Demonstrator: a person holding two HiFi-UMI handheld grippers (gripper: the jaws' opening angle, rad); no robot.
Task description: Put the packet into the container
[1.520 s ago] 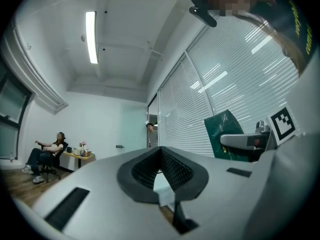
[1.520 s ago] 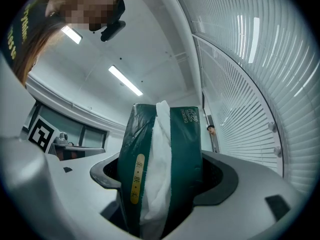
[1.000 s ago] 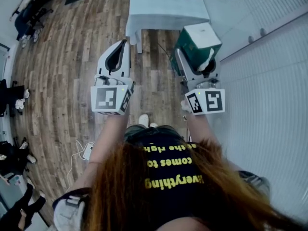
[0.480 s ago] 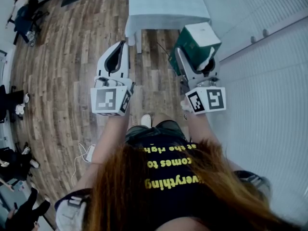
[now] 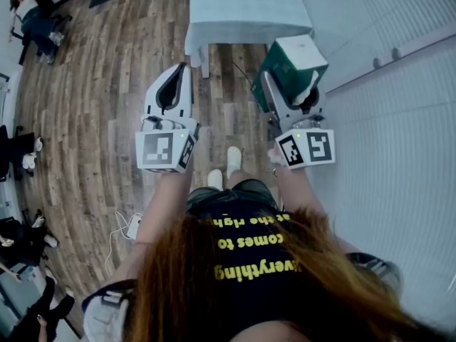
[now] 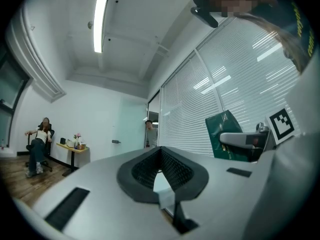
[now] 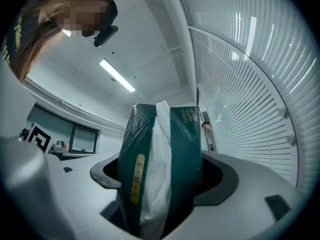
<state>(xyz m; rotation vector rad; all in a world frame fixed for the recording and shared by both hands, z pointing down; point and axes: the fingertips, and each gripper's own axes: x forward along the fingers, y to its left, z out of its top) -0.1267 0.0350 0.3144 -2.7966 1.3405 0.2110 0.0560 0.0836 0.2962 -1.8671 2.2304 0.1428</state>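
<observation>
The packet (image 5: 293,58) is a dark green soft tissue pack with white tissue poking from its top slit. My right gripper (image 5: 295,97) is shut on it, holding it over the wooden floor close to the slatted wall. In the right gripper view the packet (image 7: 182,149) stands upright between the dark pads (image 7: 221,180) and fills the middle of the right gripper (image 7: 161,186). My left gripper (image 5: 170,85) hangs level with it to the left, its jaws together and holding nothing, and so does the left gripper (image 6: 163,173) in its own view. No container shows in any view.
A table under a white cloth (image 5: 242,9) stands ahead, past both grippers. A wall of white blinds (image 5: 399,120) runs along the right. People sit at the far left (image 5: 28,13); another person (image 6: 150,133) stands by a doorway. A cable and socket block (image 5: 130,223) lie on the floor.
One white shoe has stepped forward between the grippers. Both grippers stay almost where they were, the right one still holding the packet.
</observation>
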